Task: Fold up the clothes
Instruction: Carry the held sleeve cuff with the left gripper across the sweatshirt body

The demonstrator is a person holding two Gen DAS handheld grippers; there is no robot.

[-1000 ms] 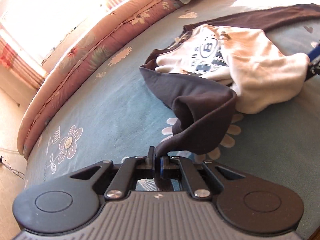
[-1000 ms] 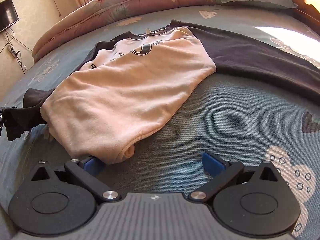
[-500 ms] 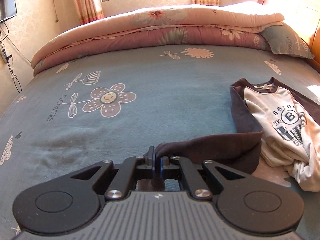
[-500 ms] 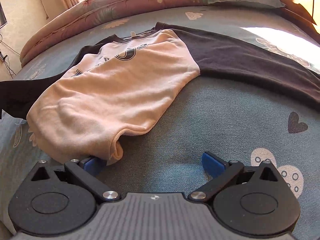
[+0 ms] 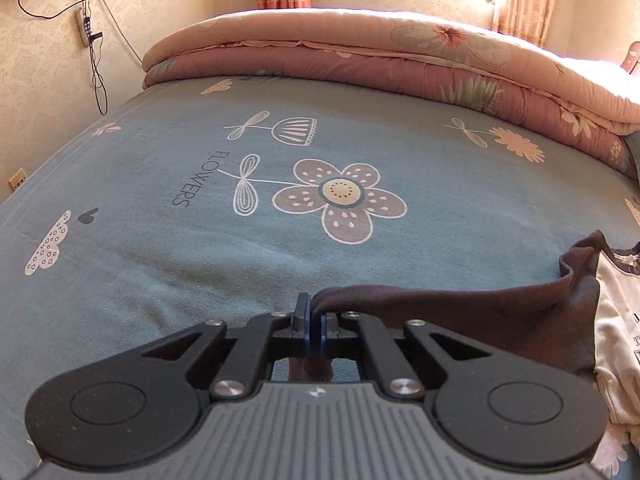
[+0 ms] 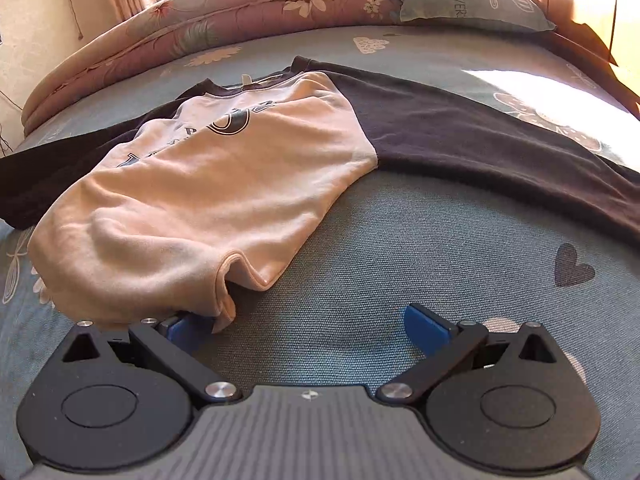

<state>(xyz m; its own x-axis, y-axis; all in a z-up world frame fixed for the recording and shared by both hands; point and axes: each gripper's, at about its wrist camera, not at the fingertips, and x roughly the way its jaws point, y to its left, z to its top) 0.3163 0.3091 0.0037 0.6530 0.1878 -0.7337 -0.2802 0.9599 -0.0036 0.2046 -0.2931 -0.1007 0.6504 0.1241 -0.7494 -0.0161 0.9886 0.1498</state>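
Note:
A cream sweatshirt point(image 6: 224, 184) with dark brown sleeves and a printed chest lies on the blue bedspread point(image 6: 400, 248). Its right sleeve point(image 6: 480, 136) lies stretched out flat to the right. My left gripper point(image 5: 314, 314) is shut on the cuff of the other dark sleeve point(image 5: 460, 312), which runs low over the bed to the sweatshirt body point(image 5: 616, 344) at the right edge. My right gripper point(image 6: 304, 320) is open just in front of the sweatshirt's hem; its left fingertip point(image 6: 180, 328) lies under the hem edge, its right fingertip point(image 6: 424, 320) on bare bedspread.
A folded pink floral quilt point(image 5: 400, 56) lies along the far side of the bed. A blue pillow point(image 6: 472, 0) sits at the back right by a wooden headboard point(image 6: 592, 4). A wall with cables point(image 5: 96, 40) stands beyond the bed's left edge.
My left gripper has pulled the dark sleeve out away from the sweatshirt body and swung to face the open bedspread. The right gripper stays open at the hem, slightly closer.

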